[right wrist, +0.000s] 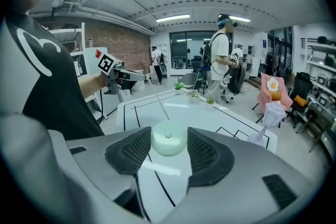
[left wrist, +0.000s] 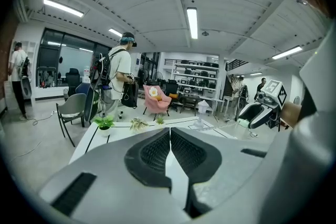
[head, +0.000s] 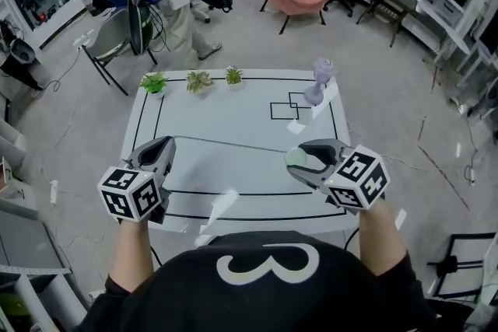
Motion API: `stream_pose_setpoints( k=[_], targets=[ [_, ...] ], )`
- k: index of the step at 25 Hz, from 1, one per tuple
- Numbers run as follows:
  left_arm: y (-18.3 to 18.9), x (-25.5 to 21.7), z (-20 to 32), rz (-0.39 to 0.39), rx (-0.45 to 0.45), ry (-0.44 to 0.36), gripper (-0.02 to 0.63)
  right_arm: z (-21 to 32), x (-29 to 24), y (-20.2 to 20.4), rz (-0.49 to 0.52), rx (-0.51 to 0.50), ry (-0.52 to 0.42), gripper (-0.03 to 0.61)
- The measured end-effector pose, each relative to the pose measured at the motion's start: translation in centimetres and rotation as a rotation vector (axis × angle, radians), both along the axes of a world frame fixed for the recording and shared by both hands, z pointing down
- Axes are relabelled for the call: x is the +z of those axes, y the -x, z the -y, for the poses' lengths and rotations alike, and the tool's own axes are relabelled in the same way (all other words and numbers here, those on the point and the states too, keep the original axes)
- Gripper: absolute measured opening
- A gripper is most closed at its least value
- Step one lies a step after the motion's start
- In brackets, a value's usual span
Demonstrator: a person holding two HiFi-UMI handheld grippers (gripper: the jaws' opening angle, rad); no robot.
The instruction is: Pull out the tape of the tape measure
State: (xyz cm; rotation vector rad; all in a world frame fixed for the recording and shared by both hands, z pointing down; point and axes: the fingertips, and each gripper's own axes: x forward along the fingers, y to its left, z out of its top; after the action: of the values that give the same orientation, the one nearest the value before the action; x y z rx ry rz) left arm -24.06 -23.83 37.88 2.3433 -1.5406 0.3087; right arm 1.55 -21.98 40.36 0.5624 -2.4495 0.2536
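Right claw [right wrist: 169,136] clamps tape measure [right wrist: 168,144]; head view shows tape [head: 229,143] into shut left claw [head: 167,141].

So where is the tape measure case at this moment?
In the head view the tape measure case sits at the right, clamped in the right gripper above the right side of the table; its tape runs left to the shut left gripper.

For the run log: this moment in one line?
left gripper shut on tape; right gripper shut on tape measure; tape drawn out between them
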Motion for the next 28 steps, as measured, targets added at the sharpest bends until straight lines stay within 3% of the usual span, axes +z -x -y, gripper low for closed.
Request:
stream_pose_setpoints(
  k=[18, 28],
  targets=[
    [-0.3, 12.3, -1.2, 0.059, 0.006, 0.28, 0.012, 1.3, 11.7, 0.3, -0.13, 0.073, 0.124, 0.219],
    [-0.7, 18.5, -2.1, 0.128, 0.047, 0.368, 0.012, 1.0, 17.5, 0.5, -0.214, 0.117, 0.131, 0.219]
  ],
)
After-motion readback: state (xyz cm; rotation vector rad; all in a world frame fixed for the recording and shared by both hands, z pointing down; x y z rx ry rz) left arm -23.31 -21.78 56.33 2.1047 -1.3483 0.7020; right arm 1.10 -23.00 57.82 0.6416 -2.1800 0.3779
